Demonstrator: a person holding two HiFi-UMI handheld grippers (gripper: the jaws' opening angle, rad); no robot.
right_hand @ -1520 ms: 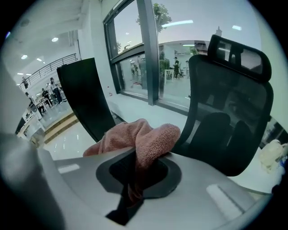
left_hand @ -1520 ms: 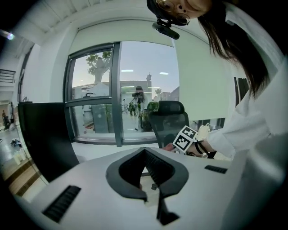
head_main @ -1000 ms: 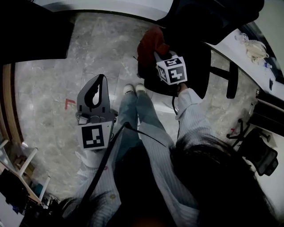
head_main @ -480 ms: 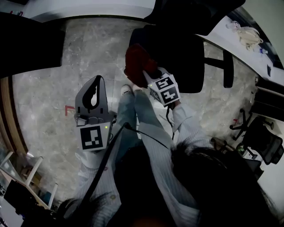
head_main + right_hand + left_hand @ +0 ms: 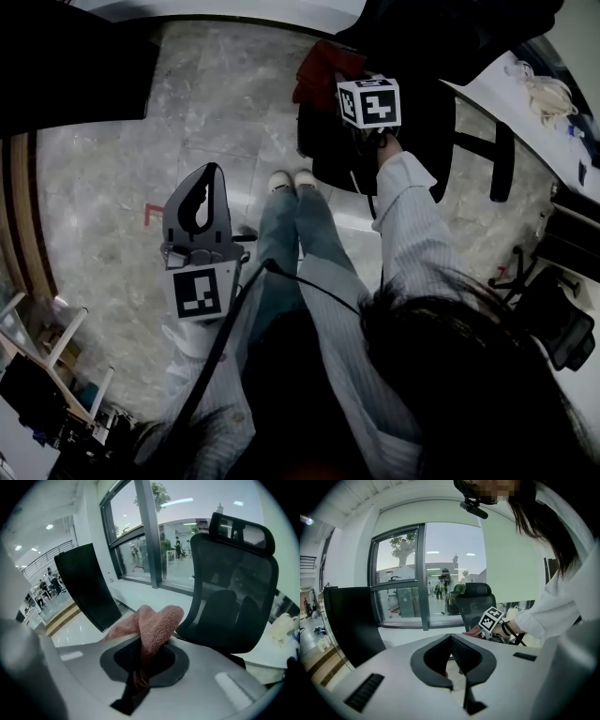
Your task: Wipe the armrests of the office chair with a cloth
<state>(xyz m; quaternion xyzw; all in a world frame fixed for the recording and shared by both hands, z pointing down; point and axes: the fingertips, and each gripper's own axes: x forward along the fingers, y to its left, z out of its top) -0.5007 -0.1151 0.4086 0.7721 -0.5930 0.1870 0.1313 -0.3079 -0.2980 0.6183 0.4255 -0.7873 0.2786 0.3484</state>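
My right gripper is shut on a red-pink cloth, held out over the left edge of the black office chair. In the right gripper view the cloth bunches up out of the jaws of the right gripper, and the mesh-backed chair stands just beyond. One armrest shows on the chair's far right side. My left gripper hangs low at the left over the floor, away from the chair. In its own view the left gripper is shut with nothing in it.
A dark panel stands at the upper left. A white desk with cables runs along the right, and another chair sits below it. The person's legs and white shoes are between the grippers. The floor is grey marble.
The right gripper has swung forward and up in the view with the cloth still in it, after drawing back half a second ago. The left gripper has hardly moved.
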